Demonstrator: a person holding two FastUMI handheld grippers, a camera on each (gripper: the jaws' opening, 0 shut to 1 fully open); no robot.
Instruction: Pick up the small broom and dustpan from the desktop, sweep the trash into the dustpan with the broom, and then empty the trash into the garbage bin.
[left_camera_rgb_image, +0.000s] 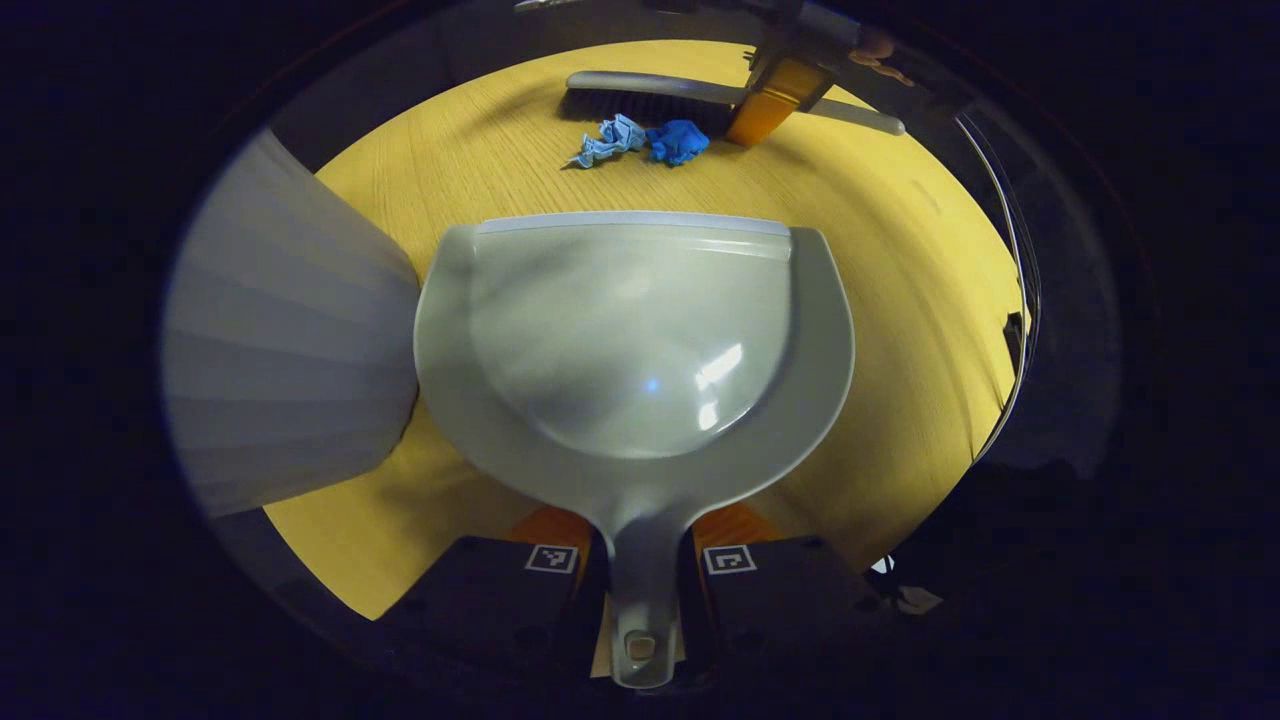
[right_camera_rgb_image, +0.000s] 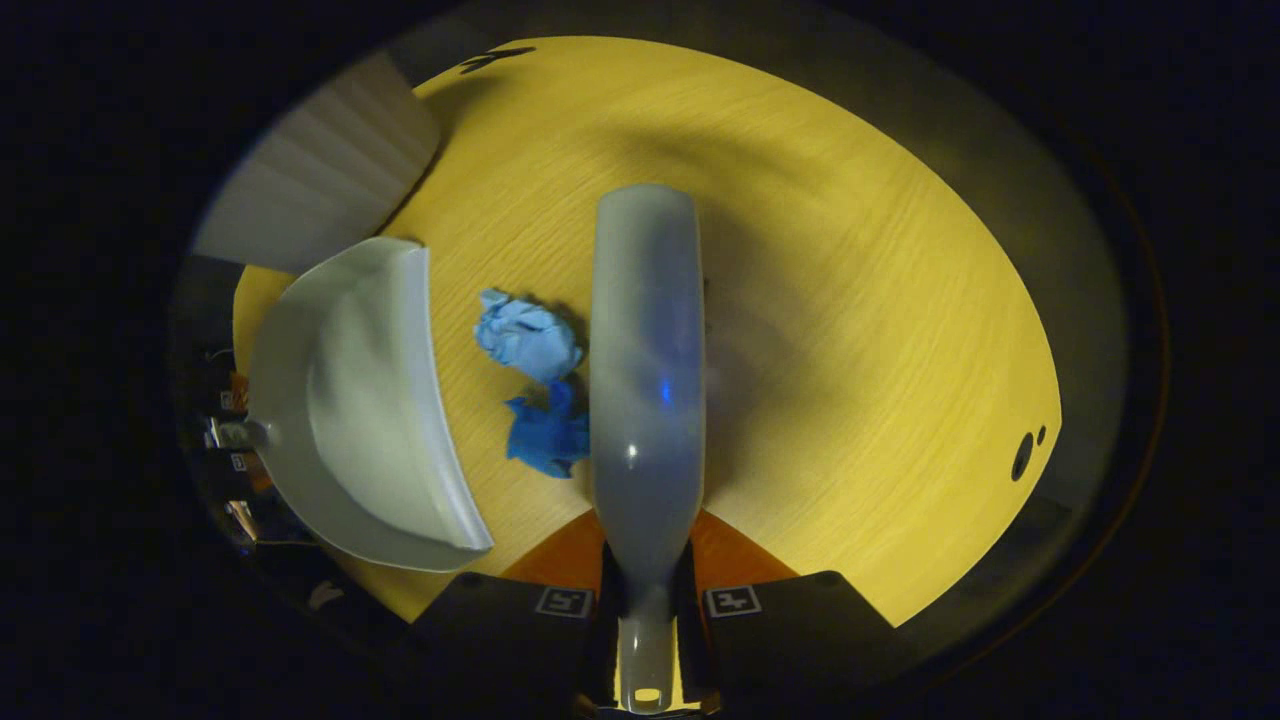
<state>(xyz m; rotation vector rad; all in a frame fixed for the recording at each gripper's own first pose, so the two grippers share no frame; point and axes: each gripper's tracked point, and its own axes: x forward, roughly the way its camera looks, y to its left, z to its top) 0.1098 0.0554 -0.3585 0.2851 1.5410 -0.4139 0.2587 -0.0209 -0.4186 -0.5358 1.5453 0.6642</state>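
In the left gripper view my left gripper (left_camera_rgb_image: 640, 560) is shut on the handle of the grey dustpan (left_camera_rgb_image: 640, 340), whose open lip faces the far side of the yellow desktop (left_camera_rgb_image: 900, 260). Beyond the lip lie two crumpled blue scraps of trash (left_camera_rgb_image: 645, 140), and just behind them stands the small broom (left_camera_rgb_image: 700, 95), held by the right gripper (left_camera_rgb_image: 770, 95). In the right gripper view my right gripper (right_camera_rgb_image: 645, 600) is shut on the broom (right_camera_rgb_image: 645, 380) handle. The trash (right_camera_rgb_image: 535, 385) lies just left of the broom head, between it and the dustpan (right_camera_rgb_image: 360, 400).
A pale ribbed garbage bin (left_camera_rgb_image: 290, 340) stands beside the dustpan at the left edge of the desk, and appears at the upper left (right_camera_rgb_image: 320, 180) in the right gripper view. Two small dark holes (right_camera_rgb_image: 1025, 455) mark the desktop's right side.
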